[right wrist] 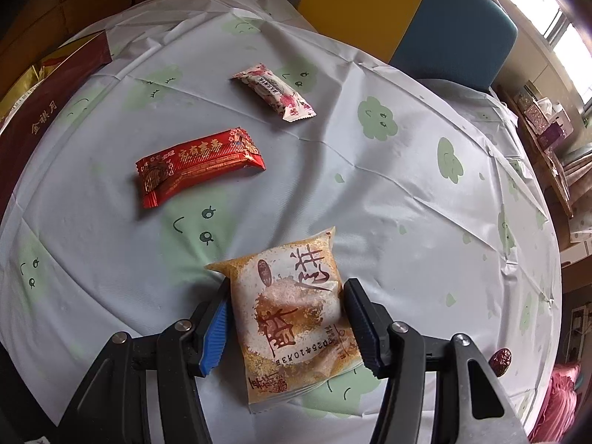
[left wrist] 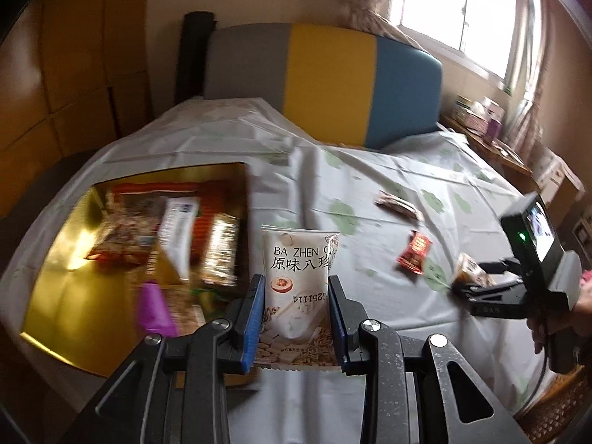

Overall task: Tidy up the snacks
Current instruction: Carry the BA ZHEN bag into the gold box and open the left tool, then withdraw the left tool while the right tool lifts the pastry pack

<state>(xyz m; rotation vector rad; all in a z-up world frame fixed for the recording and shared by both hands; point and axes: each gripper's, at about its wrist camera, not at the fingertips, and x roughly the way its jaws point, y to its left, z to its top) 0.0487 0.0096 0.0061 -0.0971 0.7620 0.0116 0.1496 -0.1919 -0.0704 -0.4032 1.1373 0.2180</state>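
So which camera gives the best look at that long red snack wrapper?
The right wrist view: the red wrapper lies whole and sharp on the tablecloth. The left wrist view shows it small and blurred.

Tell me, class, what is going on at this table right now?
A person is sorting snacks with two tools. The left hand-held gripper is clamped on a white snack packet, beside a gold box already holding snacks. The right hand-held gripper grips an orange-and-white packet. A red bar and a floral-wrapped bar lie on the tablecloth.
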